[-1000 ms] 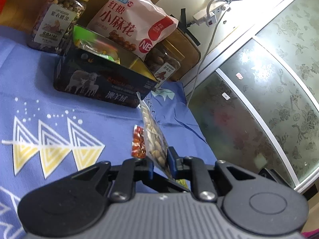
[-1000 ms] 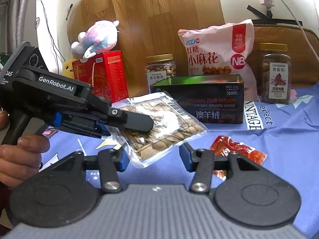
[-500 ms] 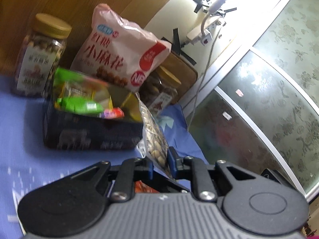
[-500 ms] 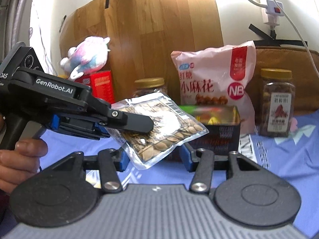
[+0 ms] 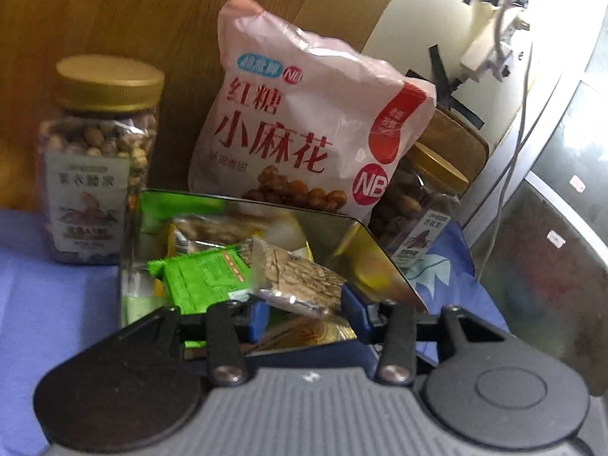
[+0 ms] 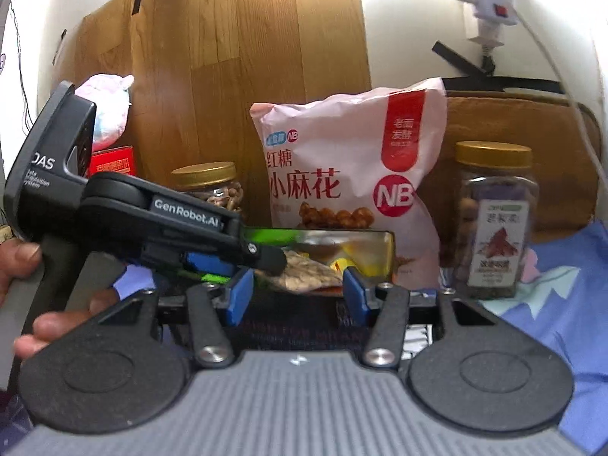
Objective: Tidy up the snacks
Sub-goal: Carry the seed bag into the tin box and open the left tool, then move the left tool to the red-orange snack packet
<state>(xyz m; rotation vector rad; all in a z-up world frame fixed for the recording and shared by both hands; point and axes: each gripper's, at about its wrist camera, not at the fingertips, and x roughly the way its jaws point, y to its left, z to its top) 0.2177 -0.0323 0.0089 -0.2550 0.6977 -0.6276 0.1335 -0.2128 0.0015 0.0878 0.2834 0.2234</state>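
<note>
The open dark tin [image 5: 374, 262] holds several snack packets, among them a green one [image 5: 201, 277]. My left gripper [image 5: 304, 313] is open above the tin. The clear pouch of seeds [image 5: 300, 281] lies loose between its fingers, on top of the packets. In the right wrist view the left gripper [image 6: 266, 262] reaches over the tin [image 6: 389, 243] with the seed pouch [image 6: 307, 275] under its tip. My right gripper [image 6: 296, 296] is open and empty, in front of the tin.
A pink snack bag [image 5: 304, 129] leans behind the tin, with a gold-lidded nut jar [image 5: 98, 159] to its left and another [image 6: 494, 220] to its right. A red box [image 6: 112, 161] and plush toy [image 6: 110, 110] stand far left. A blue cloth [image 6: 551, 304] covers the table.
My left gripper carried the seed pouch up over the tin and opened, and the pouch now rests inside. My right gripper moved closer to the tin.
</note>
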